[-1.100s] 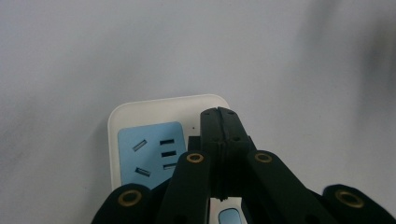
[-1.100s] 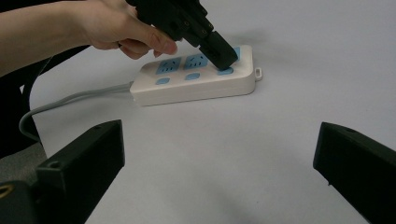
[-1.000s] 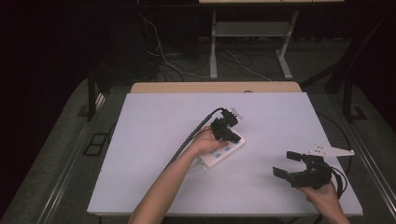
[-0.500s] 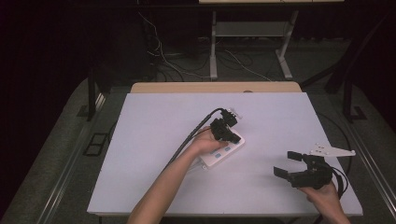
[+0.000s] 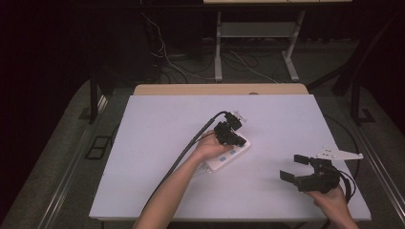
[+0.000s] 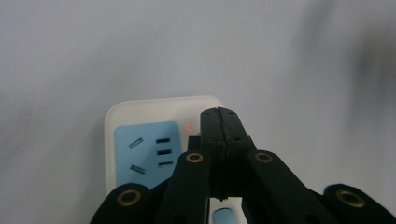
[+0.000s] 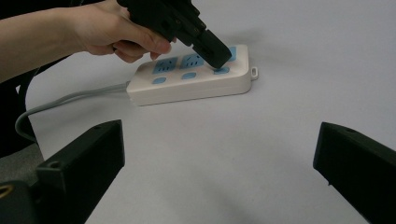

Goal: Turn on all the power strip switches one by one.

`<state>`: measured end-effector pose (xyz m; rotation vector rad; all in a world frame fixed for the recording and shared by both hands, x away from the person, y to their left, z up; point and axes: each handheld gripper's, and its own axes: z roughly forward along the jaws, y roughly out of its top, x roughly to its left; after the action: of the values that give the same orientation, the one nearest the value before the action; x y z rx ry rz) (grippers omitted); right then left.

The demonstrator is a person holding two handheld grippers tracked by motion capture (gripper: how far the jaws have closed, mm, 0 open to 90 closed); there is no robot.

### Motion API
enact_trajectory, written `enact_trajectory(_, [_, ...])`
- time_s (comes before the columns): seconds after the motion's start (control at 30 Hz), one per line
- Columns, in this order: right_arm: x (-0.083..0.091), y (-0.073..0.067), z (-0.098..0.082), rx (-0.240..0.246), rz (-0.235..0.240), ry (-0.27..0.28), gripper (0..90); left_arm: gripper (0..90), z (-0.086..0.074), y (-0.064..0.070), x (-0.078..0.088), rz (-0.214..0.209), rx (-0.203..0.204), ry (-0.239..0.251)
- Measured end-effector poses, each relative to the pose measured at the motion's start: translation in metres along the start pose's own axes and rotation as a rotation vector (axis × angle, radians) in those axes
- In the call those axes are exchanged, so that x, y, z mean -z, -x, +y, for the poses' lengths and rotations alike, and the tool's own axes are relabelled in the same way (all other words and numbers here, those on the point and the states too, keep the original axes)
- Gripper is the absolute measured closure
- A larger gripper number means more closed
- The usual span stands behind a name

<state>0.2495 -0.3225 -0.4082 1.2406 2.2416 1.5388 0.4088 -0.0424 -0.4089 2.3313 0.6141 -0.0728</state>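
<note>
White table [image 5: 157,143]; white power strip [image 5: 232,155] lying on it.

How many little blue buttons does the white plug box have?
3 on the power strip in the right gripper view: one near the cable end, one in the middle, one at the far end under the closed left gripper.

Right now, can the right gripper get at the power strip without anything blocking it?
Probably yes. Bare table lies between the open right gripper and the power strip. Only the far end is taken, where the shut left gripper presses a blue switch.
</note>
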Motion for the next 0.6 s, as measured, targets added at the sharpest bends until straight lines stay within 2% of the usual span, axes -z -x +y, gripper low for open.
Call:
enact_trajectory(0.13, [-0.001,0.000,0.000,0.002,-0.004,-0.003,2.0,89.4,0.001,0.002,0.009,0.008,-0.015,0.006])
enact_trajectory(0.33, [0.000,0.000,-0.001,-0.003,-0.004,-0.001,2.0,89.2,0.001,0.004,0.026,0.026,-0.026,0.047])
enact_trajectory(0.5, [-0.001,0.000,-0.001,0.003,-0.005,-0.001,2.0,76.2,-0.002,0.008,0.042,0.042,-0.043,0.063])
enact_trajectory(0.6, [-0.001,0.000,0.000,0.004,-0.005,0.000,2.0,60.0,-0.007,0.010,0.052,0.049,-0.039,0.076])
